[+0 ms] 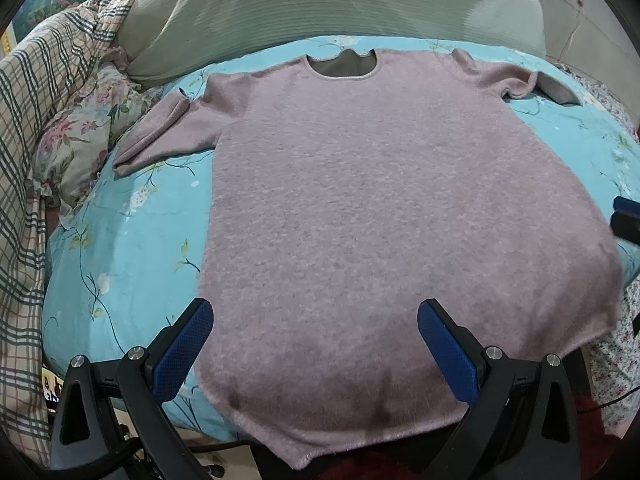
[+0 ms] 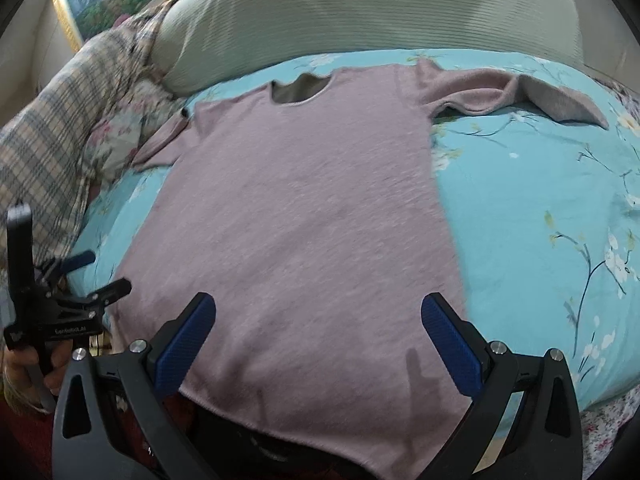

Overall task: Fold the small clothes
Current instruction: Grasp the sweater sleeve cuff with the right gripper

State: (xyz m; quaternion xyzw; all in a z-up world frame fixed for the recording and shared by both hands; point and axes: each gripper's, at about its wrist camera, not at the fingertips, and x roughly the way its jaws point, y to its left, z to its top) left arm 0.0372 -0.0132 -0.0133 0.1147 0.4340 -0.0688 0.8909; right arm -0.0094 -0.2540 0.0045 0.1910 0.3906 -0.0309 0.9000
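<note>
A: Where is the sweater point(image 1: 360, 208) now?

B: It lies flat on the blue sheet point(image 1: 132, 216), neck toward the pillow point(image 1: 320, 12), hem at the near edge of the bed; part of the hem hangs over that edge.

A: And the grippers?

B: The left gripper point(image 1: 314, 344) stands wide open over the hem and holds nothing; the right gripper point(image 2: 318, 340) is the same, wide open, empty, above the right part of the hem.

A: What can go wrong, in your opinion?

B: The cloth is fuzzy and soft; if a finger takes only the top layer, I think the back layer stays behind and the fold comes crooked; also a pull toward us may drag the whole sweater off the bed.

A: The sleeves?

B: The right sleeve point(image 2: 516, 92) is twisted, its end turned over; the left sleeve point(image 1: 160, 136) is bent; folded so, they will probably make lumps.
</note>
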